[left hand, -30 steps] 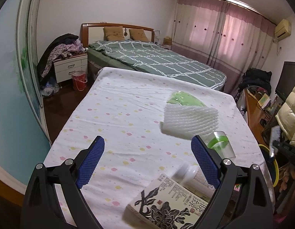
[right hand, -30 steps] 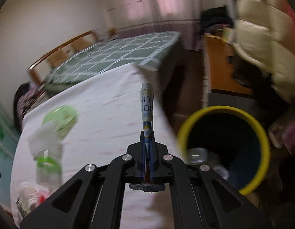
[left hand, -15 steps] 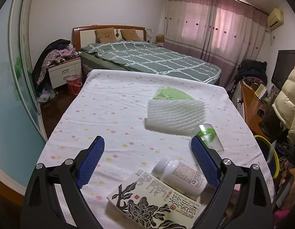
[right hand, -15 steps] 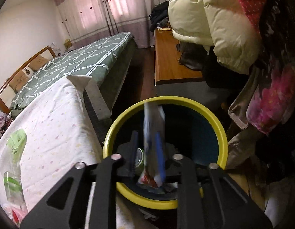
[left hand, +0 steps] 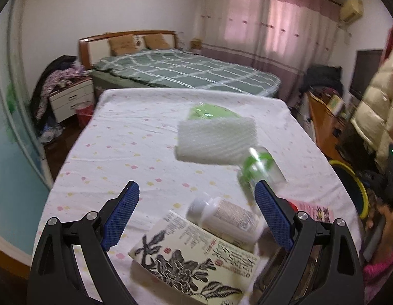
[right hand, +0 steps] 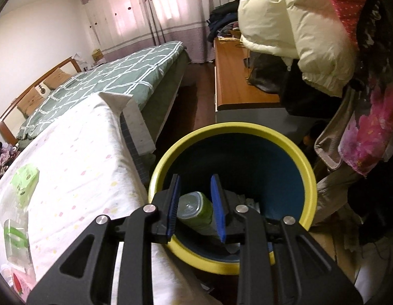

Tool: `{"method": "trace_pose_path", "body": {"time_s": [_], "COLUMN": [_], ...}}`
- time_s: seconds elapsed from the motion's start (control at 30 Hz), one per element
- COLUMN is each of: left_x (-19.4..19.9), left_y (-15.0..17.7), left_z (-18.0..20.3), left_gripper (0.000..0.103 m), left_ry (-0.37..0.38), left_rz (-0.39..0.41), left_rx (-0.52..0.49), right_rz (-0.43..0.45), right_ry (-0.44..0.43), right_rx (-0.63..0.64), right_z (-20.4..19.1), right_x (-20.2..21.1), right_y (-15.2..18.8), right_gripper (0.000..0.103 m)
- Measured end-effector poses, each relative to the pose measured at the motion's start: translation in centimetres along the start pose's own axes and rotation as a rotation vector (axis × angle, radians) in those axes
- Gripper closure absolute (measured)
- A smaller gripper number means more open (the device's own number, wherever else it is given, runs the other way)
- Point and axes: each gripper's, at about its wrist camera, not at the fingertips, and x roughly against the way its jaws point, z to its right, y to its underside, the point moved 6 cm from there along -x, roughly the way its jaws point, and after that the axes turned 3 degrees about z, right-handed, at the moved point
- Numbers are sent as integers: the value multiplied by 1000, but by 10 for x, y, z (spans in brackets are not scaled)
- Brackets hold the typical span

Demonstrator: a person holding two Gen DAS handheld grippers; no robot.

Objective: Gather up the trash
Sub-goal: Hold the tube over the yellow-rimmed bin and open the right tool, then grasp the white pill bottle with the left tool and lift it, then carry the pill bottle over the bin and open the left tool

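Observation:
My right gripper [right hand: 195,203] hangs over the yellow-rimmed, dark blue bin [right hand: 237,129] beside the bed, jaws apart with nothing between them. Through the gap a green can [right hand: 196,211] lies in the bin among other trash. My left gripper [left hand: 196,208] is open above the near end of the spotted white sheet [left hand: 125,137]. Below it lie a flower-print book [left hand: 191,261] and a white bottle [left hand: 227,218]. Farther on are a clear bottle with a green label [left hand: 260,167], a white foam net [left hand: 216,139] and a green packet [left hand: 209,110].
A pink packet [left hand: 316,211] lies near the sheet's right edge, close to the bin's rim [left hand: 359,185]. Behind stands a green checked bed [left hand: 186,73]. A wooden desk [right hand: 237,81], a cream padded jacket [right hand: 298,33] and hanging clothes crowd the bin's far side.
The right gripper swung from over the sheet to above the bin and opened; the tall printed wrapper it gripped has left the jaws. The left gripper drifted a little over the sheet, still open.

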Motion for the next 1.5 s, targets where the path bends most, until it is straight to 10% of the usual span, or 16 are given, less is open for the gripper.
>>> {"method": "trace_pose_path", "body": {"time_s": [0.87,1.5], "left_x": [-66,-29], "left_y": [35,-24], "left_z": [39,47], "left_gripper": [17,18], "left_ry": [236,259], "left_rz": [-279,-157], "left_rx": [-312,-211], "right_rz": [-18,7], "right_ry": [-53,-80], "right_rx": [-6,-13], "right_z": [-6,9], "right_x": [3,19], "right_y": [3,-3], "right_gripper": [78,78]}}
